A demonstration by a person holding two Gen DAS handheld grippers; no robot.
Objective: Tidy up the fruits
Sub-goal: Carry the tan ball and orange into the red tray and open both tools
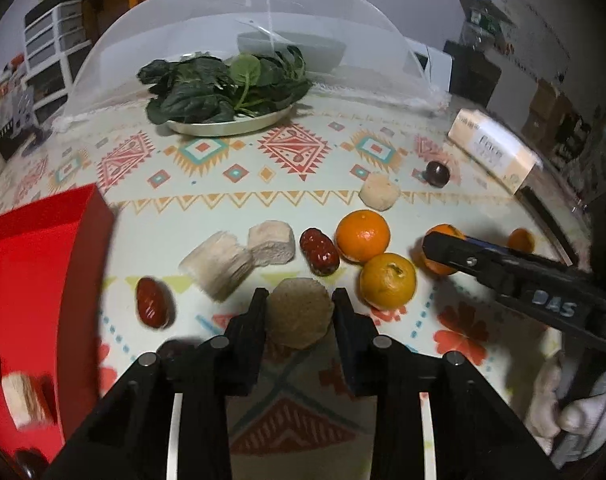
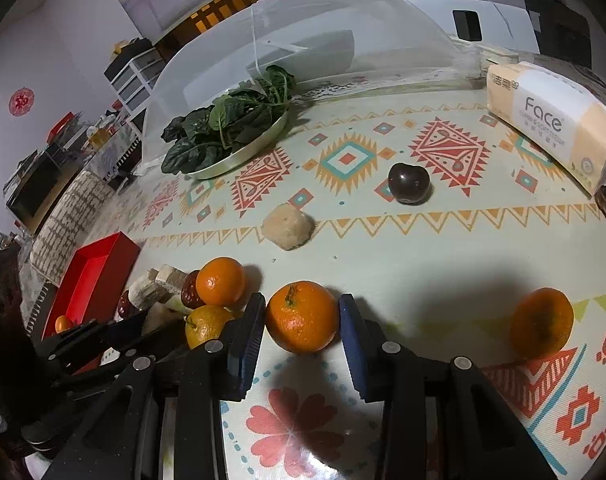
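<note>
Gripping from both sides, the left gripper [image 1: 299, 308] has its black fingers pressed against a tan, rough, fibrous chunk [image 1: 298, 312] on the patterned tablecloth [image 1: 231, 196], jaws drawn in close around it. Beside it lie two pale, stringy cut pieces [image 1: 219, 266], two glossy, wrinkled red dates [image 1: 319, 251] and two pebbly-skinned oranges [image 1: 362, 235], one with a green stem scar. The right gripper [image 2: 301, 316] has closed its blue-padded fingers on a round mandarin [image 2: 302, 317] with a small brown stalk, the pads touching its sides; another mandarin [image 2: 542, 323] sits well apart to the right. Farther back rest a smooth dark plum [image 2: 409, 183] and a pale lumpy piece [image 2: 289, 226]. A red box [image 1: 35, 276] at the left holds a striped pale piece [image 1: 25, 400]. Dark crinkled leaves fill a metal plate [image 2: 243, 156] before a white mesh food cover [image 2: 303, 28]. A tissue pack [image 2: 551, 120] reads "Face"; the gripper arm bears "DAS".
</note>
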